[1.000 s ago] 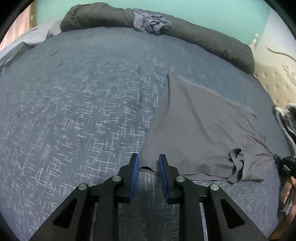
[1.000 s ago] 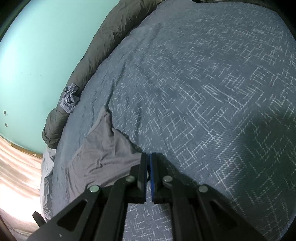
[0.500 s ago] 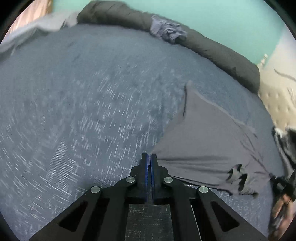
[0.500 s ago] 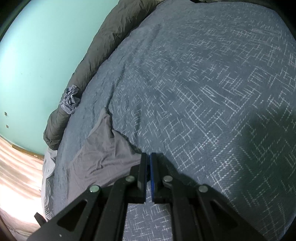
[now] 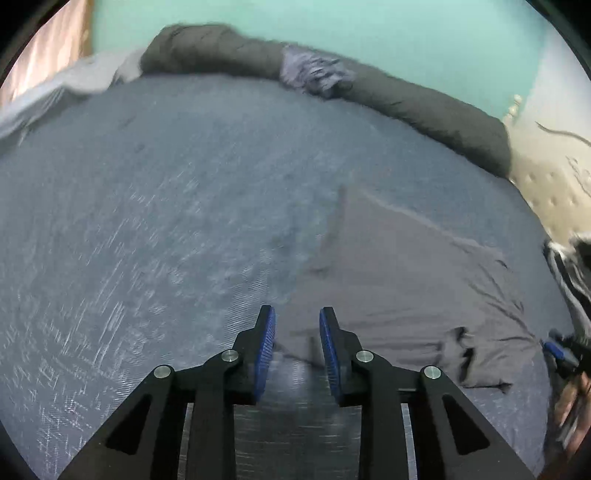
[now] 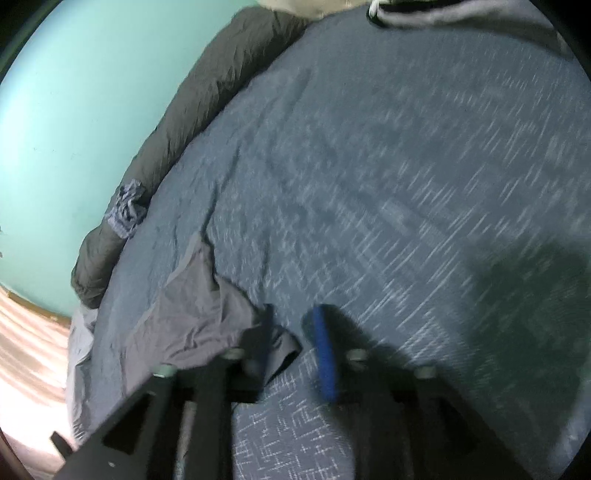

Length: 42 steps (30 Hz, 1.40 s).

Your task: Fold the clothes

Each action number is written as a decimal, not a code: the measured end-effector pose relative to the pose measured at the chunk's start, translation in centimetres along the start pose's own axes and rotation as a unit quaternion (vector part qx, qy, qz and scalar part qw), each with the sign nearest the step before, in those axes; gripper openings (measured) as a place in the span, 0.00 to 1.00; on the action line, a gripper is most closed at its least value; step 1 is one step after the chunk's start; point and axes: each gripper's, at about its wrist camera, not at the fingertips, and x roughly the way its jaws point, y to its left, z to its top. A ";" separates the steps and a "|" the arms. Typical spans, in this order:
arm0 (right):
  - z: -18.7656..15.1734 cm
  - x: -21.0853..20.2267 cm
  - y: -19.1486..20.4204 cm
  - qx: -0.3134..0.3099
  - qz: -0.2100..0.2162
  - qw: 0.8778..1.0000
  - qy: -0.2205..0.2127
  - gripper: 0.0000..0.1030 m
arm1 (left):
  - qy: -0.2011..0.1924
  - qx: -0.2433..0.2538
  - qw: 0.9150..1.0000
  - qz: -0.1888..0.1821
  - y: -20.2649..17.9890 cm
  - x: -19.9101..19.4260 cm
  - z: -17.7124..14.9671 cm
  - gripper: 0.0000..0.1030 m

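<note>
Both grippers, left gripper (image 5: 297, 325) and right gripper (image 6: 293, 328), have just sprung apart, dropping the grey shirt (image 5: 406, 280) flat on the bed (image 5: 147, 221) (blurry though). Lift clear before smoothing.

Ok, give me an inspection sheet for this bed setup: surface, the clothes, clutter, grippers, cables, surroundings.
Surface: blue patterned bedspread, mostly bare.
Job's things: grey garment lying spread on the bedspread, creased, its near-right corner rumpled.
Clutter: rolled dark duvet along the far edge with a crumpled blue-grey cloth on it; striped fabric at the right edge.
Grippers: left gripper open over the garment's near edge, jaws have just been opening, nothing pressed between the pads; right gripper open at the garment's corner, jaws have just been opening, cloth loose by the left finger.
Cables: nothing seen.
Surroundings: teal wall, padded headboard.
</note>
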 end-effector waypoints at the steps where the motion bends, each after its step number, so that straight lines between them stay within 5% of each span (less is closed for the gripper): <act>1: 0.0 -0.4 0.5 -0.007 0.005 1.000 -0.005 0.36 | 0.004 0.006 1.000 -0.018 -1.1 0.3 0.2 0.26; 5: -1.5 0.2 3.6 -0.052 0.039 0.998 0.021 0.36 | 0.036 0.034 0.994 -0.097 -5.1 0.5 -1.2 0.26; 12: -3.4 2.4 5.4 -0.068 0.075 0.992 0.076 0.36 | 0.080 0.052 0.982 -0.166 -10.2 2.7 -1.8 0.26; 19: -2.2 1.7 4.6 -0.053 0.075 0.993 0.069 0.36 | 0.102 0.039 0.979 -0.171 -10.4 4.4 -1.7 0.24; 22: -2.6 1.4 4.6 -0.055 0.078 0.993 0.072 0.36 | 0.109 0.042 0.977 -0.179 -10.7 5.2 -1.8 0.06; 24: -2.7 1.4 4.7 -0.058 0.081 0.992 0.077 0.36 | 0.116 0.042 0.975 -0.185 -11.0 5.4 -2.1 0.03; 35: -2.7 1.6 5.4 -0.068 0.091 0.990 0.086 0.36 | 0.083 0.019 0.974 -0.209 -7.9 1.1 -1.5 0.02; 42: -4.0 1.9 6.8 -0.085 0.101 0.986 0.103 0.36 | 0.102 0.023 0.974 -0.200 -7.5 1.1 -2.8 0.02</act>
